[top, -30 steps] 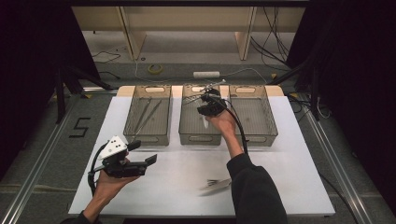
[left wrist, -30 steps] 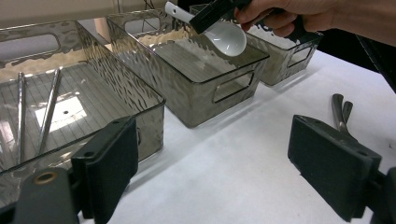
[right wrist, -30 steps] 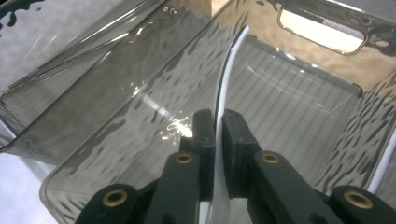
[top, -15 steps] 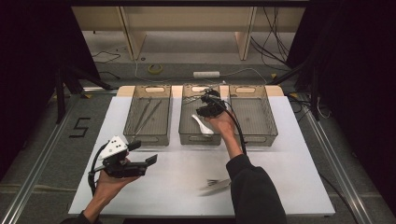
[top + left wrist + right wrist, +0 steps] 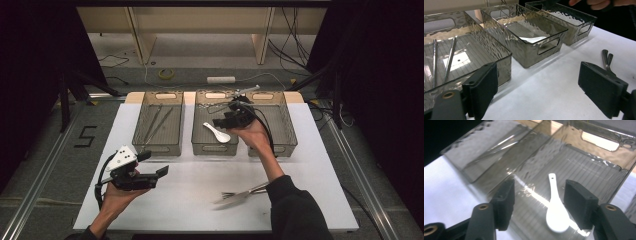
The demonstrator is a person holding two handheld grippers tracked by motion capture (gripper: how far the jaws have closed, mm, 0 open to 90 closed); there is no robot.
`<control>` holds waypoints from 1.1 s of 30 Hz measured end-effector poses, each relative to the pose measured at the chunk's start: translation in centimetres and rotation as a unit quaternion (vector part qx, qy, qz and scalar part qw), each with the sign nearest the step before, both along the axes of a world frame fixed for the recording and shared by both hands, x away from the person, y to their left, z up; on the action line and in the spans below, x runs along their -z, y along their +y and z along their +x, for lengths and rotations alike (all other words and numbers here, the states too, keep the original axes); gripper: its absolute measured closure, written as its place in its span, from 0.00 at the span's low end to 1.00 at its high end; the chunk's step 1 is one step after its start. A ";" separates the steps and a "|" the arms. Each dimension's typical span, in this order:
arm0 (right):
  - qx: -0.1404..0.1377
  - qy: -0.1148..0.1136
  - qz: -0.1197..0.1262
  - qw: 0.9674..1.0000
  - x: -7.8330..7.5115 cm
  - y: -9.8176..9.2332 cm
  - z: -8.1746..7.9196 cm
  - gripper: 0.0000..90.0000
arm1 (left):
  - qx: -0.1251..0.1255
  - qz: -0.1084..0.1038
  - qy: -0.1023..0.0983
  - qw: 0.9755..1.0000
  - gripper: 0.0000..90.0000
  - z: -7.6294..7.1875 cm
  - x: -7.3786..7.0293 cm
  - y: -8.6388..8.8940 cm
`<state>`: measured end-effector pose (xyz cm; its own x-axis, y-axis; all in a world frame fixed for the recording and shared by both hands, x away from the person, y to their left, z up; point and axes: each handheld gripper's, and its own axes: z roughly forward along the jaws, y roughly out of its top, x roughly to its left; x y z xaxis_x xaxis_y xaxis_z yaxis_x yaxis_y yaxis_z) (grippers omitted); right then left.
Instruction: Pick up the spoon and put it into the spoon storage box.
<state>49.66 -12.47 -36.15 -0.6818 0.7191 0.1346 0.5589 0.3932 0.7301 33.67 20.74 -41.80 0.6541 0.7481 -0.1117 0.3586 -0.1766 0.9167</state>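
A white ceramic spoon (image 5: 217, 133) lies on the floor of the middle smoky clear bin (image 5: 215, 149). My right gripper (image 5: 221, 121) hovers above that bin's right side; its jaws have just been opening and stand open with nothing between them. In the right gripper view the spoon (image 5: 556, 213) lies loose below the open right gripper (image 5: 539, 195). My left gripper (image 5: 153, 164) is held open over the table's front left. In the left gripper view, the left gripper (image 5: 541, 87) looks past its empty jaws at the bins. A metal fork (image 5: 241, 194) rests on the white table.
Three bins stand in a row at the table's far side. The left bin (image 5: 159, 146) holds two thin metal sticks (image 5: 442, 62). The right bin (image 5: 285, 125) lies under the right hand. The fork's handle (image 5: 606, 58) shows near the left gripper's right jaw.
The right gripper's jaws opened and the spoon dropped from them into the middle bin. The right hand then lifted and drew to the right. The left gripper stayed put.
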 end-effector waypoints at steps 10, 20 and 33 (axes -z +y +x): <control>-0.010 -0.036 0.016 0.999 -0.4 -4.7 -5.7 0.45 | -0.001 0.000 -0.001 1.000 0.18 0.0 0.0 0.0; 0.016 -0.043 0.027 0.999 2.2 -8.5 -9.1 0.40 | -0.002 0.000 0.000 1.000 0.18 0.1 0.0 -0.1; 0.060 -0.022 0.035 0.997 4.9 -11.7 -10.6 0.33 | 0.002 -0.006 0.001 1.000 0.18 0.3 -0.1 -0.2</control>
<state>39.10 -24.13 -41.03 -0.5985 0.7853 0.1583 0.5653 0.2739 0.7781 33.94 20.54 -41.74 0.6565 0.7444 -0.1220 0.3600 -0.1671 0.9179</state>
